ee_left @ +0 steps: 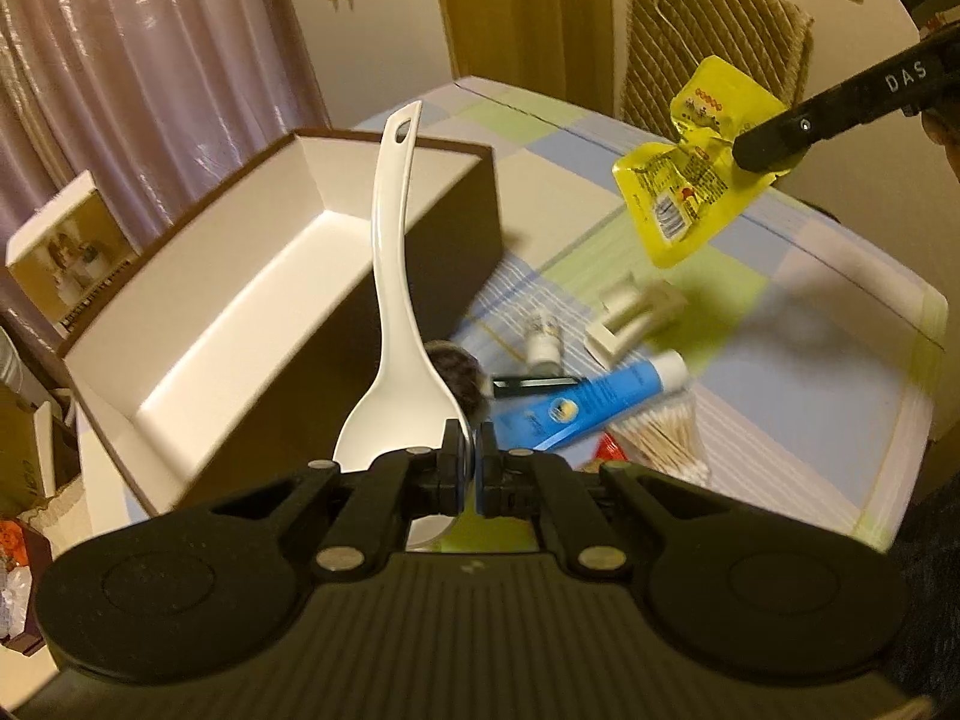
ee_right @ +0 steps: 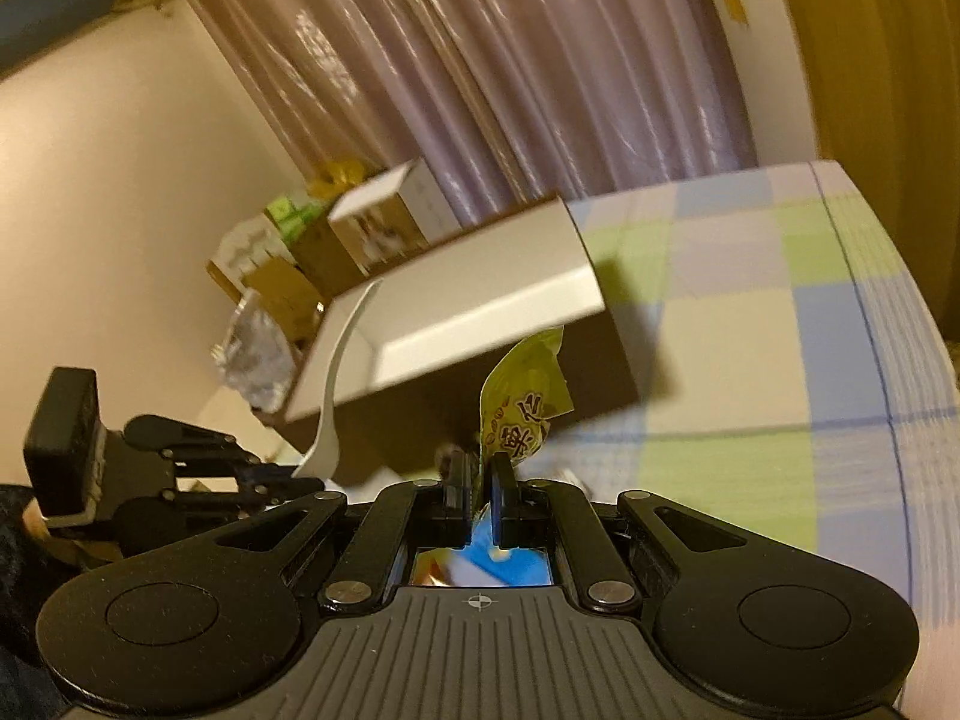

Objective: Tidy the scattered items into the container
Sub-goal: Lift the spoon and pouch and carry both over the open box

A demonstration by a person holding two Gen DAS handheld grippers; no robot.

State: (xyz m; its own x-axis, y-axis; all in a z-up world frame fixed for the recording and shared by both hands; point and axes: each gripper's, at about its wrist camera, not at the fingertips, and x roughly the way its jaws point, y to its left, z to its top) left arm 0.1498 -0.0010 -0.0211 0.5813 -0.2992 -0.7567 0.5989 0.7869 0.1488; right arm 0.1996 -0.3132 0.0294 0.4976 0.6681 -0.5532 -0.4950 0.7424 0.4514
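My left gripper point(ee_left: 474, 450) is shut on the bowl of a white plastic spoon point(ee_left: 393, 276), whose handle stands upright in front of the box. The brown box point(ee_left: 312, 240) with a white inside sits open on the checked cloth, with nothing visible inside it. My right gripper point(ee_right: 485, 468) is shut on a yellow snack packet point(ee_right: 528, 396), held in the air right of the box. In the left wrist view that packet point(ee_left: 690, 180) hangs from the right gripper's black fingers point(ee_left: 774, 144). The right wrist view also shows the left gripper point(ee_right: 282, 477) with the spoon point(ee_right: 336, 390) at lower left.
On the cloth lie a blue tube point(ee_left: 588, 402), a bundle of cotton swabs point(ee_left: 660, 438), a small white bottle point(ee_left: 543, 342), a white clip point(ee_left: 624, 318), a dark fuzzy ball point(ee_left: 456, 372) and a black flat item point(ee_left: 528, 384). Cartons point(ee_right: 336, 240) stand beyond the box. A chair point(ee_left: 714, 42) stands behind the table.
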